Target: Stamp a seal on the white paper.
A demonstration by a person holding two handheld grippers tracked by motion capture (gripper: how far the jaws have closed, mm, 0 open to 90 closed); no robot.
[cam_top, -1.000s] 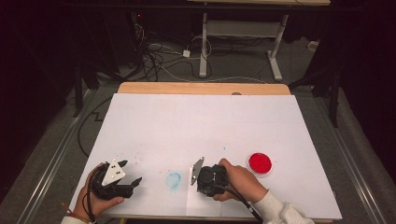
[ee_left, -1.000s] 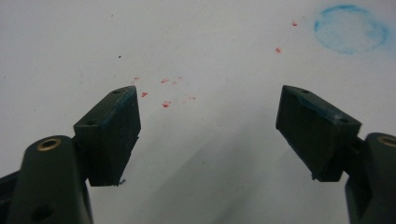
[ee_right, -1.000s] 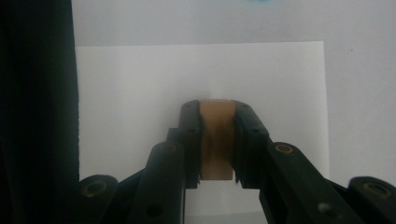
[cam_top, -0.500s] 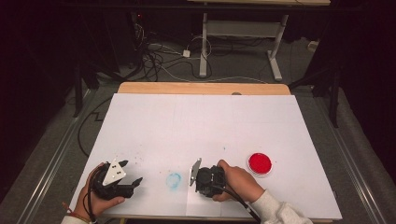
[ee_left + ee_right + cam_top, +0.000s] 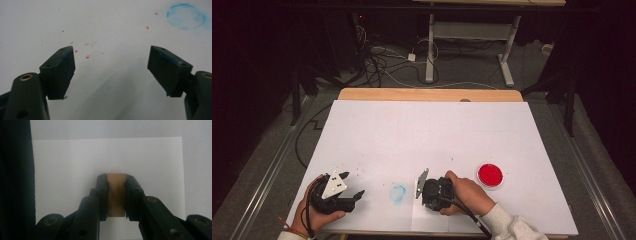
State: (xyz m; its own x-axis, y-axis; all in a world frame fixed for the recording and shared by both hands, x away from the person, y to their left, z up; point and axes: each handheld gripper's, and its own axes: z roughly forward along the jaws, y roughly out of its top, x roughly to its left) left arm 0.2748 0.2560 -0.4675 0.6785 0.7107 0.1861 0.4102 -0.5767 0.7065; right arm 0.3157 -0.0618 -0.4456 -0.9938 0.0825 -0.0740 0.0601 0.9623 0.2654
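Near the table's front edge, my right gripper [image 5: 432,194] points down at a white sheet of paper [image 5: 424,220]. In the right gripper view the right gripper [image 5: 116,178] is shut on a small tan wooden block [image 5: 116,195], held upright over the paper [image 5: 150,165]. A hand wraps the gripper body. At the front left corner my left gripper [image 5: 351,185] rests low in the other hand. Its jaws stand wide apart in the left gripper view [image 5: 111,51], with nothing between them and blue smears on the pads.
A round red dish [image 5: 490,175] sits just right of the right hand. A blue ring-shaped stain [image 5: 398,193] [image 5: 186,19] marks the white table cover [image 5: 427,130] between the grippers. Small red specks [image 5: 87,57] lie ahead of the left jaws. Cables and desk legs lie beyond the table.
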